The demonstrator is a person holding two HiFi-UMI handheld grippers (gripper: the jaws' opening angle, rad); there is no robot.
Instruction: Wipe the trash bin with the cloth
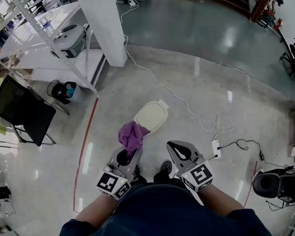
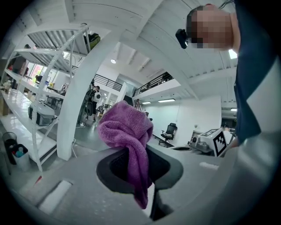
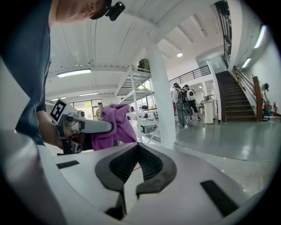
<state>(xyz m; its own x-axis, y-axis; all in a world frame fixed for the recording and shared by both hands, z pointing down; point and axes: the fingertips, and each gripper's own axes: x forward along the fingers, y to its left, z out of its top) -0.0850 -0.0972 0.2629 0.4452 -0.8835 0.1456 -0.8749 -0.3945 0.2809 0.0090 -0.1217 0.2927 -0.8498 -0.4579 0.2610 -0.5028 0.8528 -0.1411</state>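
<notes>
1. A cream plastic trash bin with a rounded oblong lid [image 1: 151, 116] is being viewed from above on the floor, just ahead of both tools. In the head view its long axis is being pointed from near-left to far-right, and a small tab is being shown at the far-right end.
2. A crumpled purple terry cloth [image 1: 132, 134] is being pinched by the left tool [image 2: 131, 150], whose jaws are being pressed shut on it at their tips. One bunch is being pushed out beyond the tips, and a tail is being hung down between the jaws. In the head view the bin's near-left corner is being overlapped by the cloth; whether they touch cannot be told.
3. The right tool [image 3: 138, 146] is being held beside the left, with its jaws closed tip to tip and nothing between them.
4. A thin white cable [image 1: 160, 84] is being trailed across the floor to the right of the bin, towards a white power strip [image 1: 215, 147].
5. A polished grey floor [image 1: 224, 76] with a red tape line [image 1: 87, 138] is being shown. A black chair [image 1: 21, 109], a white metal shelf rack [image 1: 45, 41] and a white square pillar [image 1: 105, 23] are being shown to the left and beyond.
</notes>
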